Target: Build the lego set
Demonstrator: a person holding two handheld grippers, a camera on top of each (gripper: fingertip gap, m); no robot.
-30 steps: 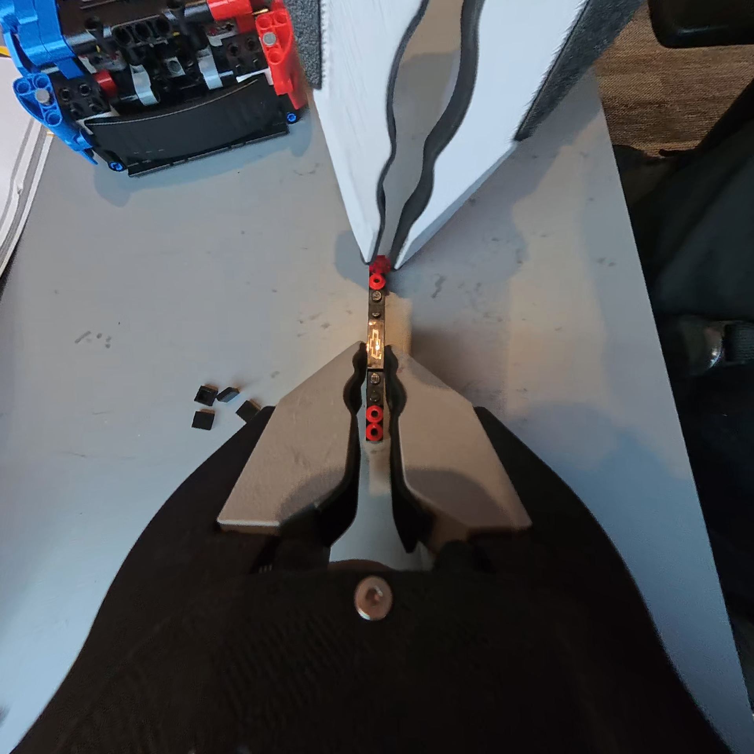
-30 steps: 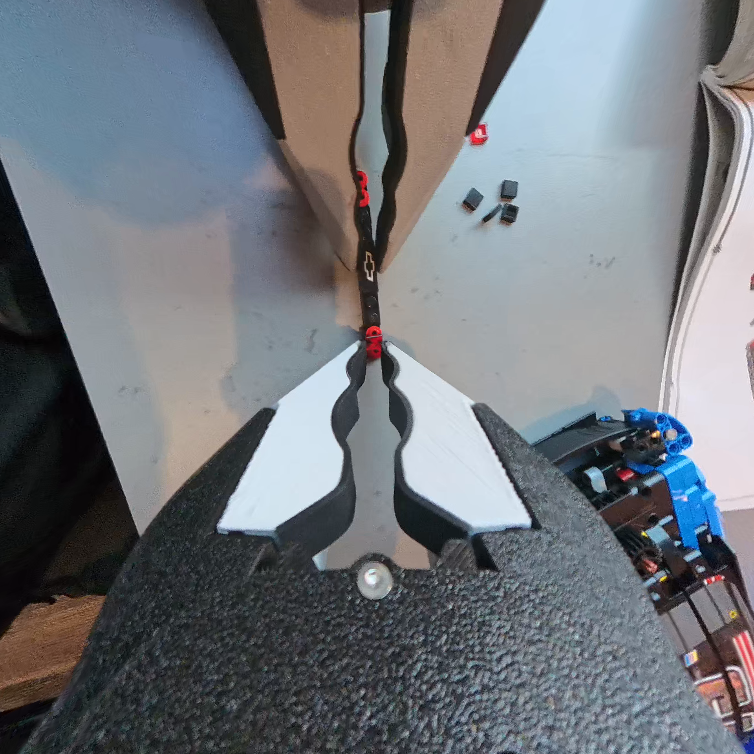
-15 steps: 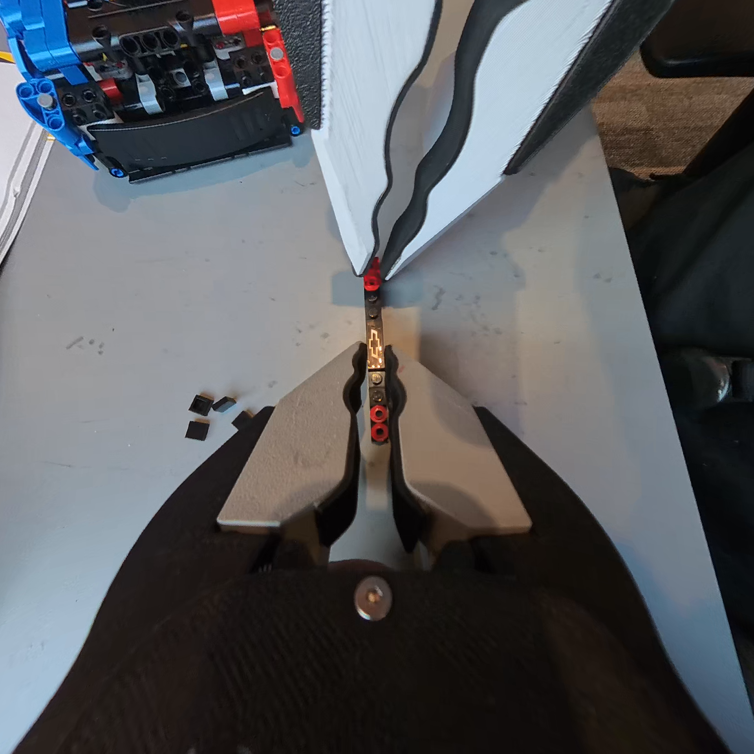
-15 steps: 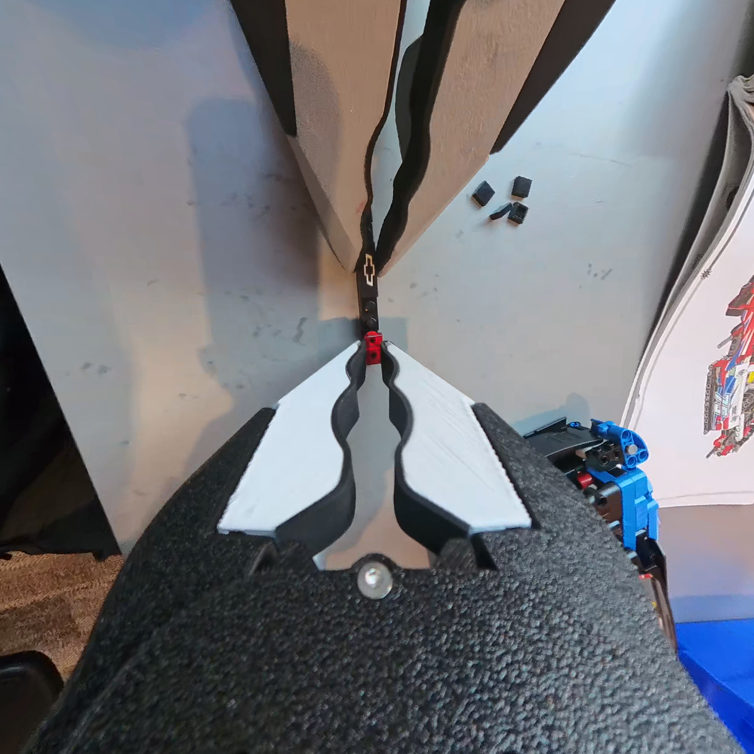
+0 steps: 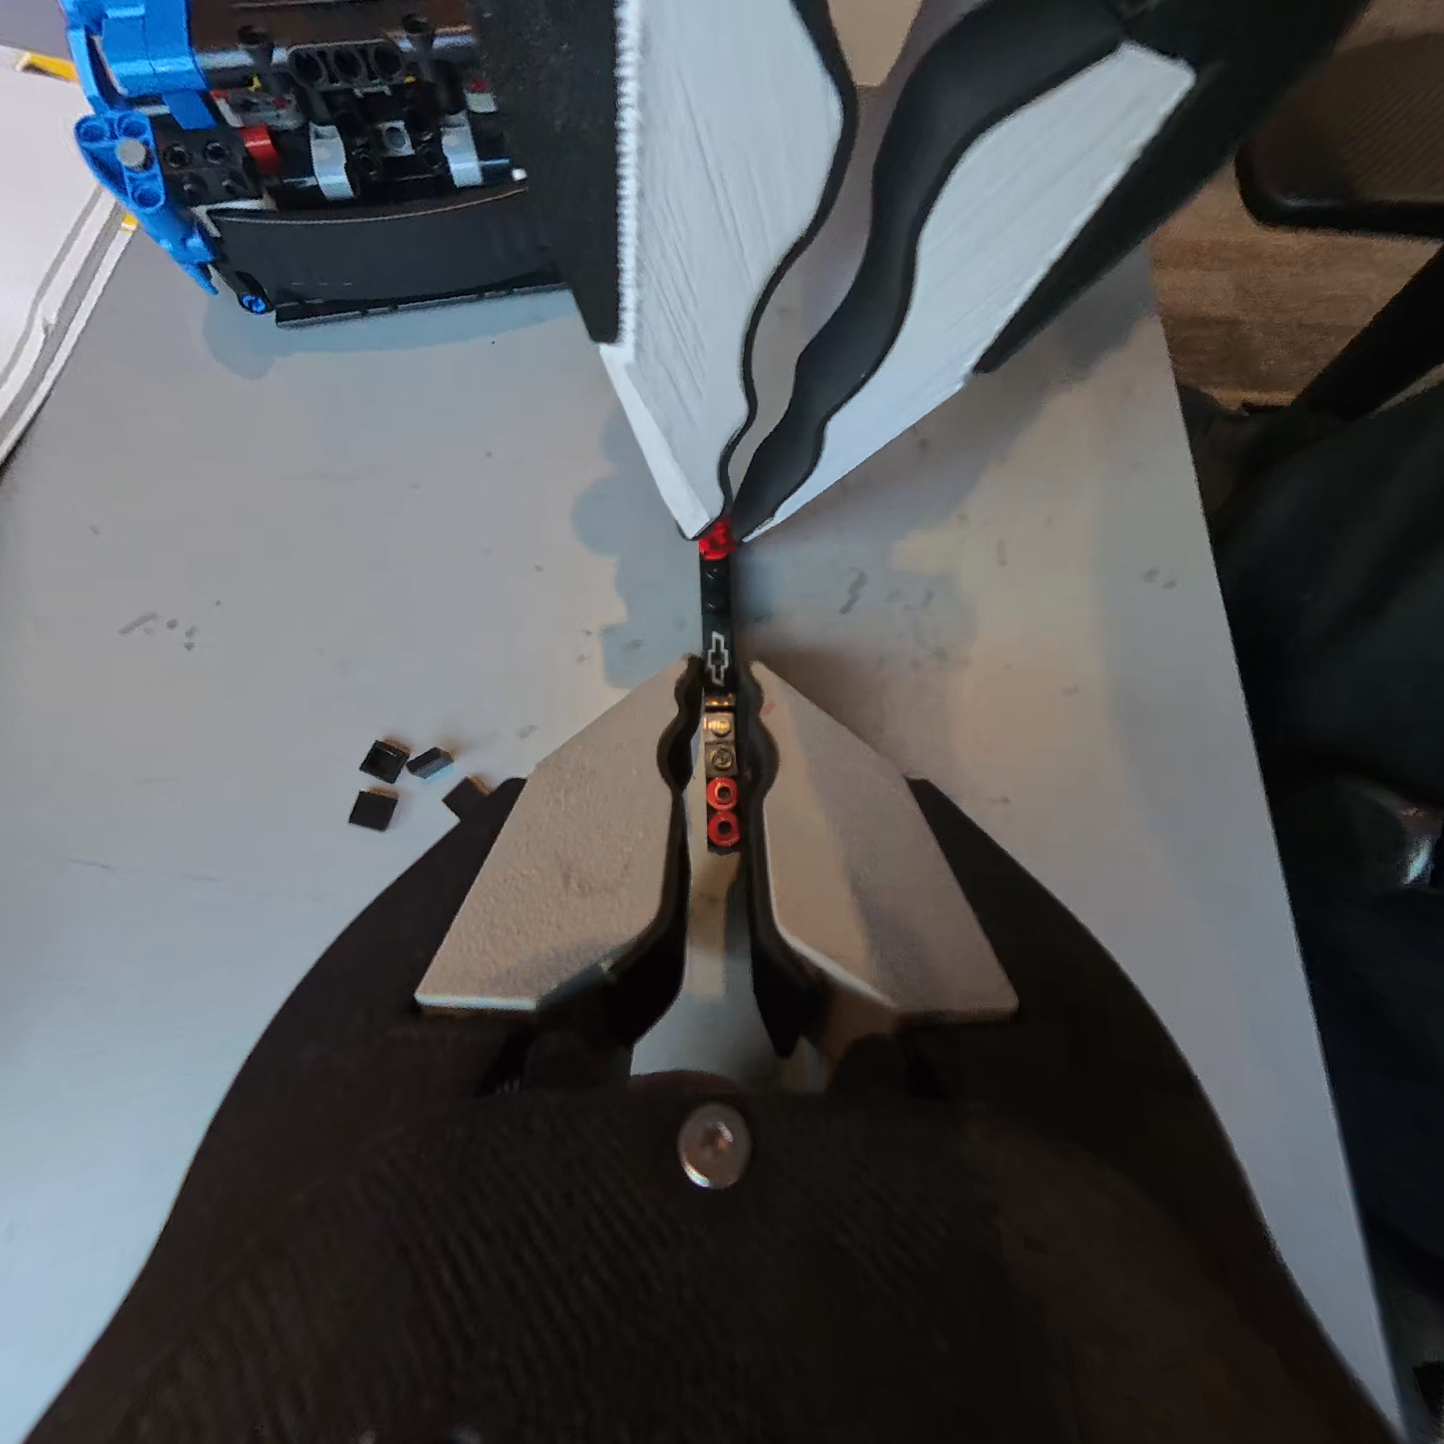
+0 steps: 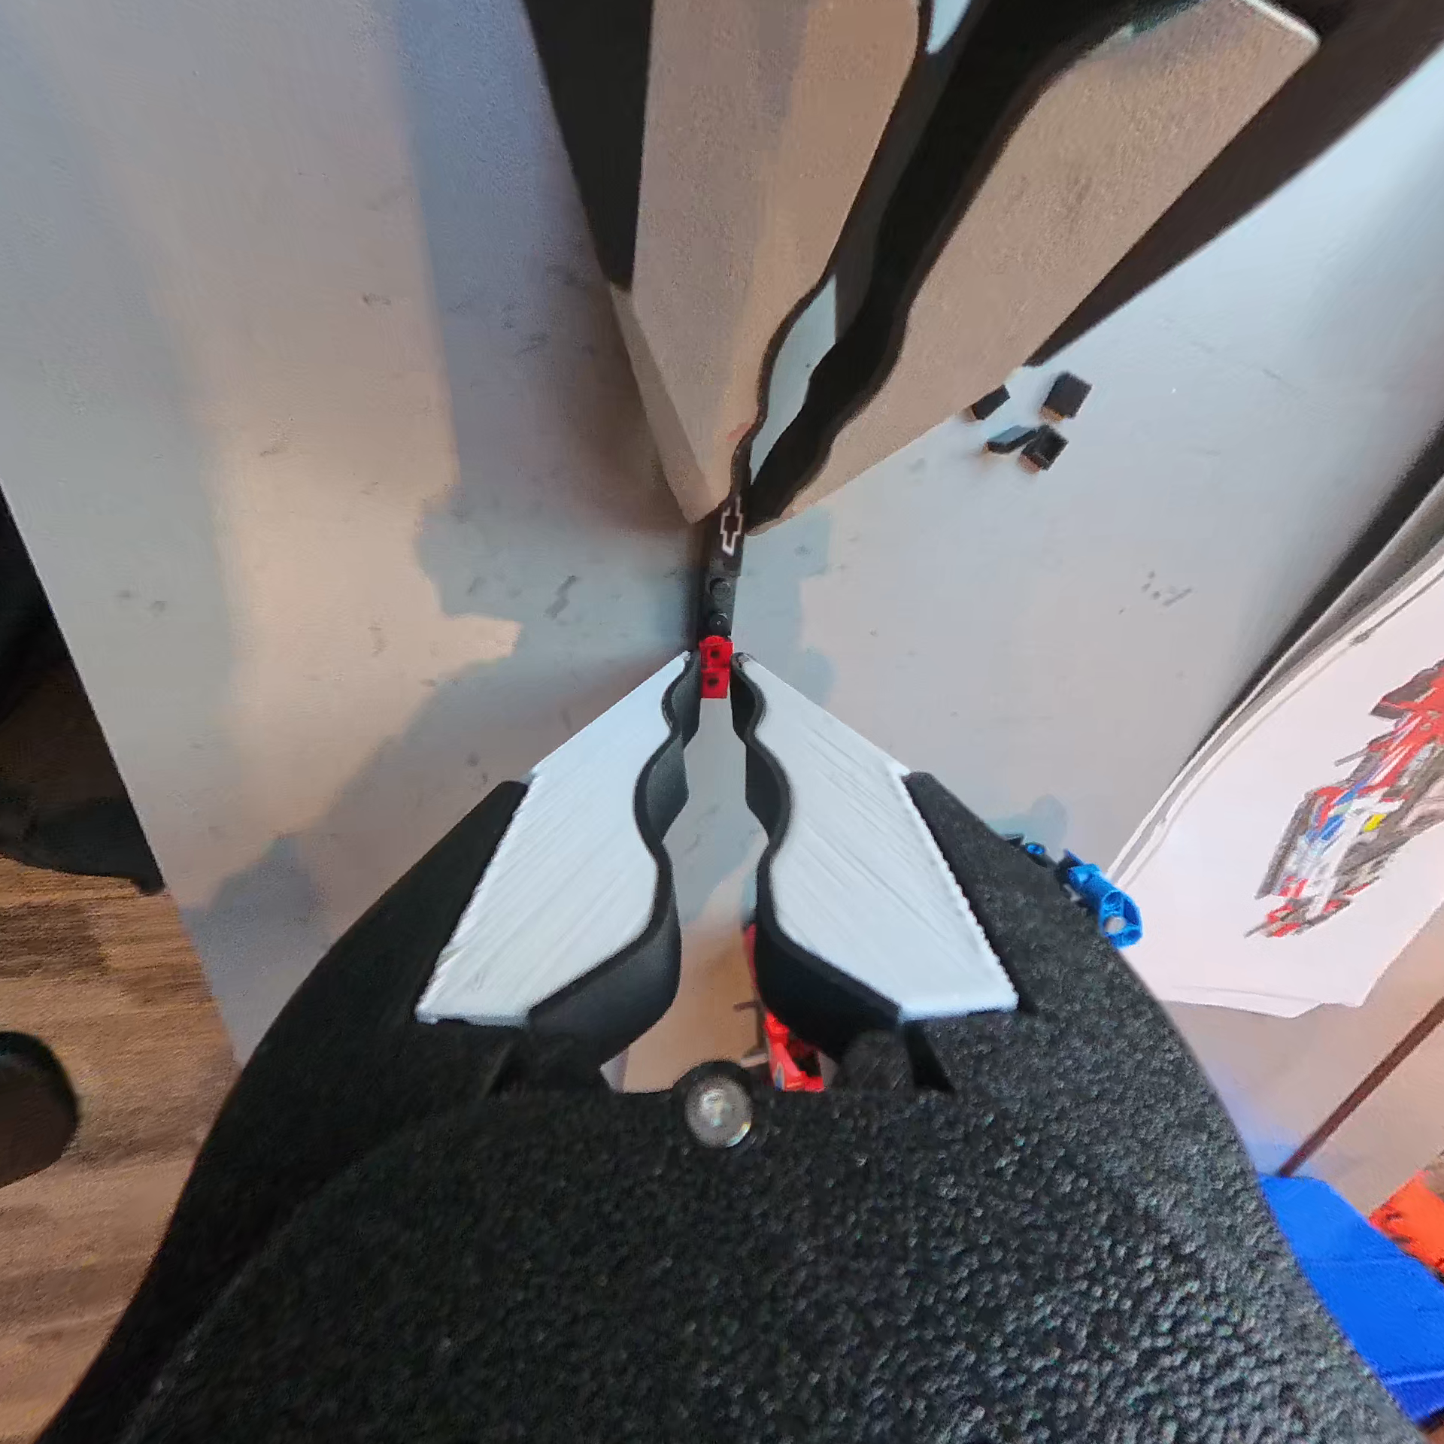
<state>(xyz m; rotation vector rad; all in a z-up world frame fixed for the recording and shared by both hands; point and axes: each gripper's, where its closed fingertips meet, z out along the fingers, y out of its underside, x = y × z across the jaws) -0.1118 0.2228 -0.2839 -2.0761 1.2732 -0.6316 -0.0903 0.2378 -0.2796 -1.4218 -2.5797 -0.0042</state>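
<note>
Grippers, left (image 5: 717, 688) and right (image 6: 715, 672), both clamped on thin black strip (image 5: 716, 617), frame centre; light, stiff, likely snappable, best gripped at ends.

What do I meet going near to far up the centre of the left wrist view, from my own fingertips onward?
left gripper → two red studs between its fingers → black strip → red end piece → right gripper → grey table beyond.

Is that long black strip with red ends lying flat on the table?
No, the black strip is held above the table, pinched by the left hand-held gripper and the right hand-held gripper.
</note>
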